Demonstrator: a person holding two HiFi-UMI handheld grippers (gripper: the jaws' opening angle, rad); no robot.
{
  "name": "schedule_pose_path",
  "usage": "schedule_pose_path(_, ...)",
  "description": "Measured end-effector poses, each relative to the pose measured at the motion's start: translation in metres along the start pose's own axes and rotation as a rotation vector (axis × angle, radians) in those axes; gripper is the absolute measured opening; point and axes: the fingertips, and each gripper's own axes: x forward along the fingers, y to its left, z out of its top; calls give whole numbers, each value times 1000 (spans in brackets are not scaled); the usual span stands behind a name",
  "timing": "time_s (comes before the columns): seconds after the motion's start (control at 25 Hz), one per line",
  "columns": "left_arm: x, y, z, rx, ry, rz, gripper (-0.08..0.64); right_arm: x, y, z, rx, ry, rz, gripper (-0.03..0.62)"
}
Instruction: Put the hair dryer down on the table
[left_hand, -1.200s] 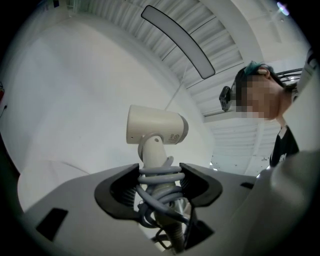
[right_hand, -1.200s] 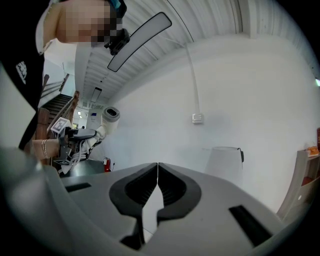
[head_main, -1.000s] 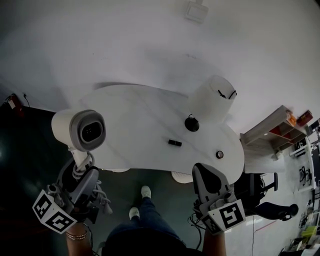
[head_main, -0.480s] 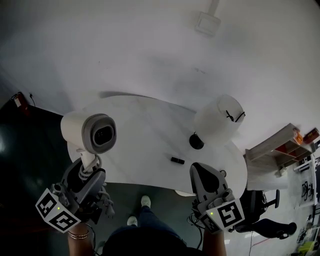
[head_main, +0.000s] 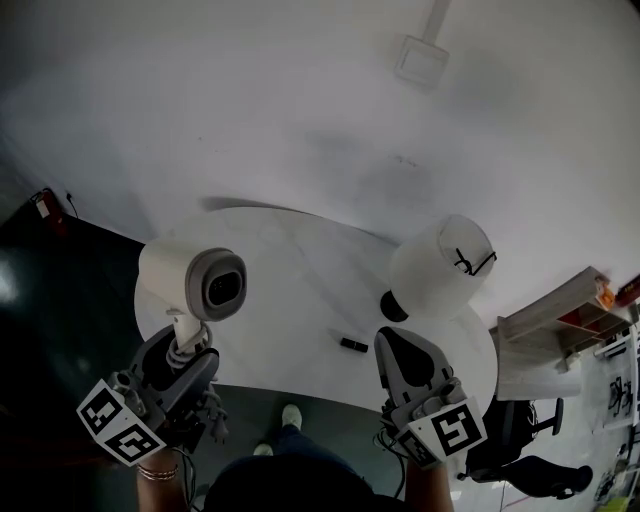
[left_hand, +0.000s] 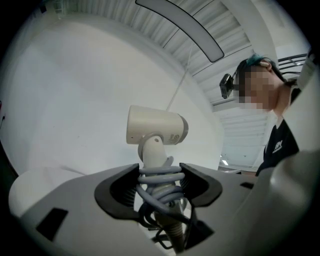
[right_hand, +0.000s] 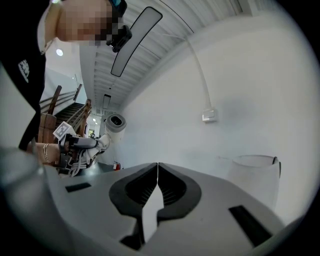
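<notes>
A white hair dryer (head_main: 190, 277) with a grey nozzle ring is held upright above the left end of the white table (head_main: 300, 290). My left gripper (head_main: 180, 352) is shut on its handle, where the grey cord (left_hand: 159, 176) is wound in coils. In the left gripper view the dryer's body (left_hand: 155, 126) rises above the jaws. My right gripper (head_main: 400, 355) hangs near the table's front right edge, shut with nothing in it. In the right gripper view the jaws meet, and the hair dryer (right_hand: 114, 123) shows far off at the left.
A tall white bucket (head_main: 440, 265) stands at the table's right, also seen in the right gripper view (right_hand: 252, 180). A black round object (head_main: 392, 306) and a small black bar (head_main: 352, 344) lie on the table. Wooden shelves (head_main: 560, 320) stand at the right.
The left gripper has carried the hair dryer rightward and forward over the table. The view has tilted up, so the table sits lower in the frame. The right gripper has hardly moved.
</notes>
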Motion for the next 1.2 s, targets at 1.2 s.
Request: schedule_pose_path(1.2,57,48,-87,74,252,100,265,12,-54,-43,50,68,33,18)
